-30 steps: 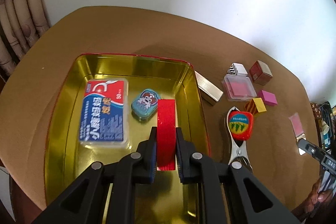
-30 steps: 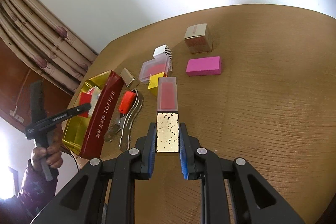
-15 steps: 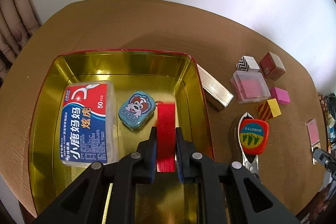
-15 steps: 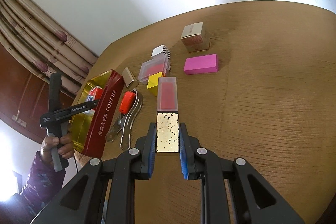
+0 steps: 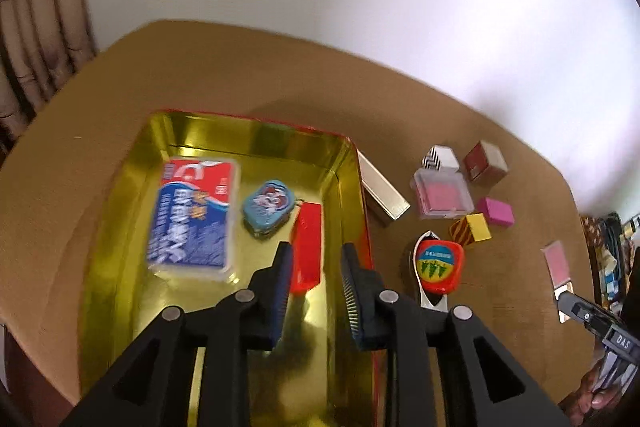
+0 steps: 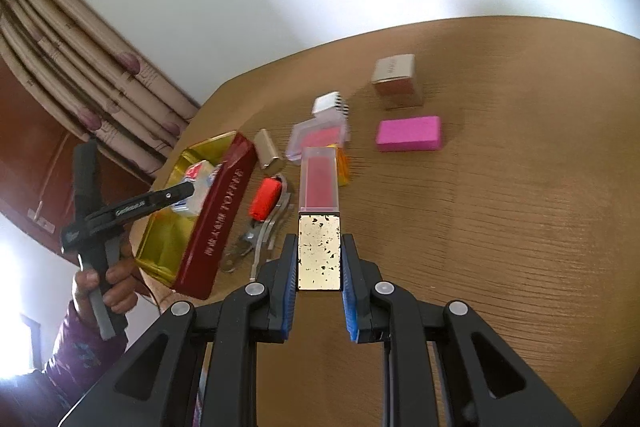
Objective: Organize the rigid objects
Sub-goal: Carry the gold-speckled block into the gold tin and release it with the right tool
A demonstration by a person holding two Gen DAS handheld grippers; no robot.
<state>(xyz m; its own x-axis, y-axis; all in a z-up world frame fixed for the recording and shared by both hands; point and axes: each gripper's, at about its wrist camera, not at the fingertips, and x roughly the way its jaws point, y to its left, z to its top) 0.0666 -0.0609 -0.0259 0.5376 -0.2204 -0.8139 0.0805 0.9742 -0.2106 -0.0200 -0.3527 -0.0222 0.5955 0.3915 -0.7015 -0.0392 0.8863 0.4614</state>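
Left wrist view: the left gripper (image 5: 314, 269) hangs over the near right part of the gold tin (image 5: 120, 227), pointing forward and down, its jaws parted with a clear gap and holding nothing. A flat red block (image 5: 306, 247) lies on the tin floor, partly behind the left finger, along the right wall. Beside it sit a small rounded blue tin (image 5: 269, 207) with a cartoon face and a clear plastic floss box (image 5: 192, 217) with a red and blue label, somewhat blurred. The tin's inside is shiny, mirror-like metal with a thin red rim. On the brown wood-grain table (image 5: 260, 75) to the right lie a silver bar (image 5: 382, 189), a clear case with pink inside (image 5: 440, 193), a zigzag cube (image 5: 440, 157), a dark red cube (image 5: 485, 163), a pink eraser (image 5: 496, 211), a striped yellow cube (image 5: 470, 230), and a metal clip with a red-orange tag (image 5: 438, 269).

Right wrist view: the right gripper (image 6: 319, 259) is held low above the table, level and pointing forward, its blue ribbed pads closed on the gold-flecked end of a long box (image 6: 319, 211) whose clear plastic front half shows pink inside. To the left, the person's left hand (image 6: 106, 287) grips the other tool's handle above the tin, whose outer wall is dark red with gold lettering.
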